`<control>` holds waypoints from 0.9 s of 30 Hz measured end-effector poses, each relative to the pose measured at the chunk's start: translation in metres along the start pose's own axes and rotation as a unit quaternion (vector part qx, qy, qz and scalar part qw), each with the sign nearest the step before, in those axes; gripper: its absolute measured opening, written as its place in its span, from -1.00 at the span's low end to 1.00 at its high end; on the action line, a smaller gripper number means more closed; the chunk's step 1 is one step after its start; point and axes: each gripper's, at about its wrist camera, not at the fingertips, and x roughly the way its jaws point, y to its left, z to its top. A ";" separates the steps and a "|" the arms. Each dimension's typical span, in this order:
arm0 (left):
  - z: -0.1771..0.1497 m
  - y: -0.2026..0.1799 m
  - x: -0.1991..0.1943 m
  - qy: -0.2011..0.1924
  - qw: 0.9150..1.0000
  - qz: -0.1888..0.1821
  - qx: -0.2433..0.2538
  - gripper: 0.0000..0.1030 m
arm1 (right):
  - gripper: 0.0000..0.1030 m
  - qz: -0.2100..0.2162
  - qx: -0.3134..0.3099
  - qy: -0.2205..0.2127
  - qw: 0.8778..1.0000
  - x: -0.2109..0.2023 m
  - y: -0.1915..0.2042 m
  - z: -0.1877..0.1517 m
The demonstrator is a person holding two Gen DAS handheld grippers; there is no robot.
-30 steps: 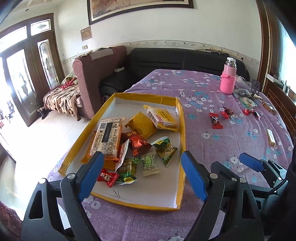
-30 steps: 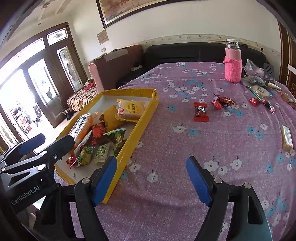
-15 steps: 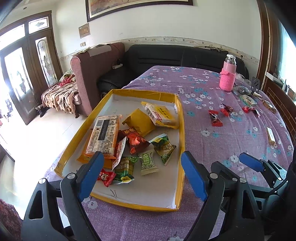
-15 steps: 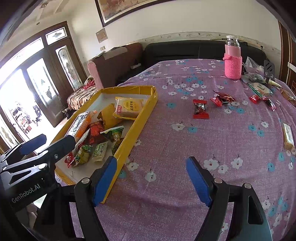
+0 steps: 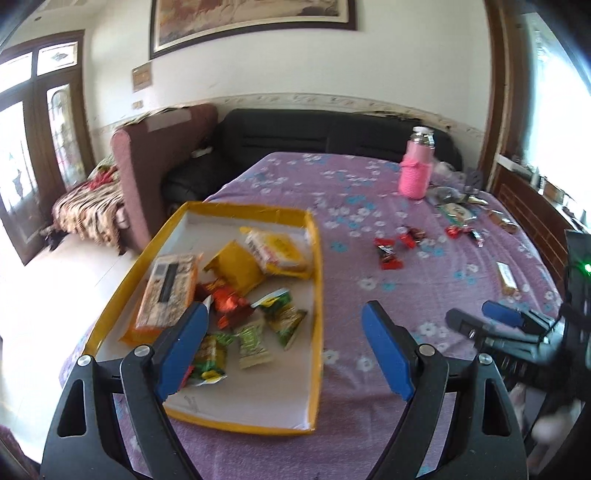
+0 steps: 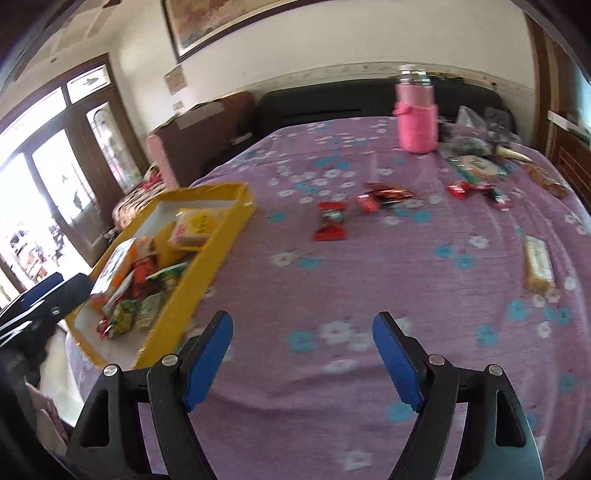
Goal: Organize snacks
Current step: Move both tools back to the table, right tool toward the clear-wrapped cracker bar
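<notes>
A bright room with white walls (image 5: 406, 62) and a framed painting (image 5: 251, 18) hung high. A black sofa (image 5: 314, 136) stands along the wall beside a maroon armchair (image 5: 147, 155). Dark wooden glass doors (image 6: 74, 147) let in strong daylight over a pale floor (image 5: 55, 288). A purple flowered cloth (image 6: 369, 277) covers the table.

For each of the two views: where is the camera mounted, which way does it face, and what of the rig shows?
Left wrist: on the left gripper, facing the yellow tray of snacks; the right gripper shows at right.
Right wrist: on the right gripper, facing the purple tablecloth and loose red candy; the left gripper shows at left.
Shared: tray, candy, pink bottle.
</notes>
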 end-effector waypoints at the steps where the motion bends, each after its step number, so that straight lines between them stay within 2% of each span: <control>1: 0.001 -0.002 0.000 -0.001 1.000 -0.002 0.003 0.67 | 0.55 -0.006 0.006 -0.003 1.000 -0.003 -0.009 0.002; 7: 0.005 -0.013 0.008 0.016 1.000 -0.010 0.006 0.67 | 0.57 -0.048 0.049 -0.027 0.997 -0.025 -0.072 0.007; 16: 0.000 -0.023 0.027 0.051 0.999 -0.015 -0.003 0.67 | 0.57 -0.107 0.115 -0.030 0.987 -0.039 -0.163 0.008; 20: 0.001 -0.024 0.030 0.056 0.998 -0.027 -0.012 0.66 | 0.57 -0.106 0.150 -0.047 0.982 -0.047 -0.195 0.024; 23: 0.000 -0.030 0.036 0.067 0.997 -0.035 -0.010 0.66 | 0.57 -0.085 0.200 -0.065 0.974 -0.044 -0.222 0.039; 25: -0.001 -0.035 0.041 0.077 0.996 -0.043 -0.002 0.66 | 0.57 -0.064 0.235 -0.064 0.968 -0.036 -0.239 0.042; 27: -0.001 -0.038 0.044 0.084 0.995 -0.050 0.000 0.66 | 0.57 -0.062 0.249 -0.056 0.965 -0.026 -0.250 0.043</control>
